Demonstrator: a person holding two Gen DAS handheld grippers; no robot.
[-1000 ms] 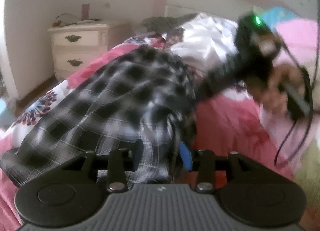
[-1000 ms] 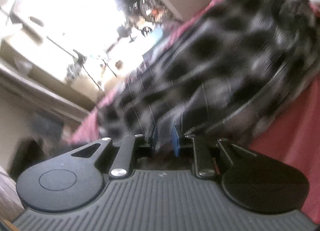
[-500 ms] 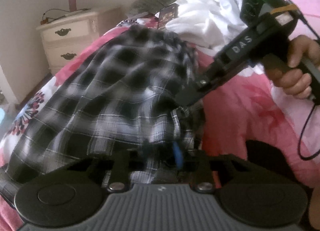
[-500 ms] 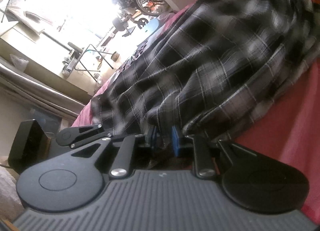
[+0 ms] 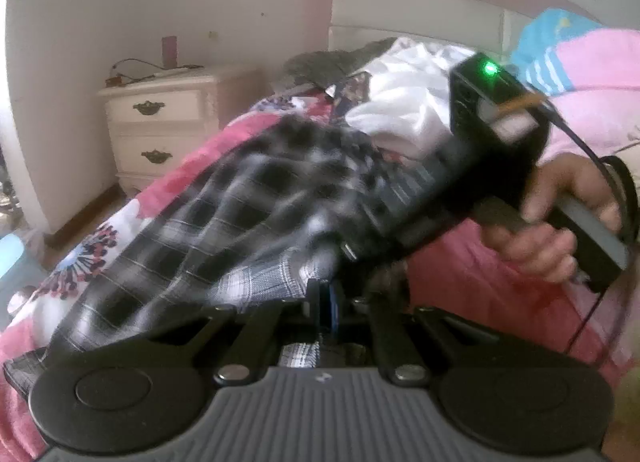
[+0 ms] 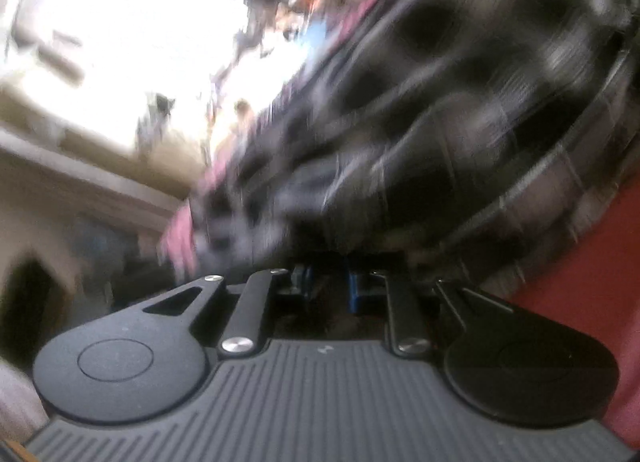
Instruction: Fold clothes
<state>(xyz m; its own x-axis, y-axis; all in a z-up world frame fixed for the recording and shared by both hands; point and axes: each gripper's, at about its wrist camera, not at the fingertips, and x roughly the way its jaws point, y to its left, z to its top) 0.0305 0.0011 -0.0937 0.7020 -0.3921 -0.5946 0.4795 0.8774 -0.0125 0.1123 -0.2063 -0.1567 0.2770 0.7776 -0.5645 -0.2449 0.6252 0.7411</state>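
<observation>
Plaid shirt (image 5: 240, 222), spread on the pink floral bedspread (image 5: 460, 274): near hem pinched by left gripper (image 5: 326, 302), jaws pressed together; right gripper (image 6: 328, 282) pinching adjacent edge; risk: thin fabric slipping free when lifted, spoiling the fold.

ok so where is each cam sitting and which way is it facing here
Left wrist: on the left gripper, looking along its shut fingers over the plaid garment on the bed toward the nightstand; the right gripper and the hand holding it show.
Right wrist: on the right gripper, tilted and blurred, looking across the plaid garment toward a bright window; only its own fingers show.
Shared: the plaid garment and the pink bedspread.
</observation>
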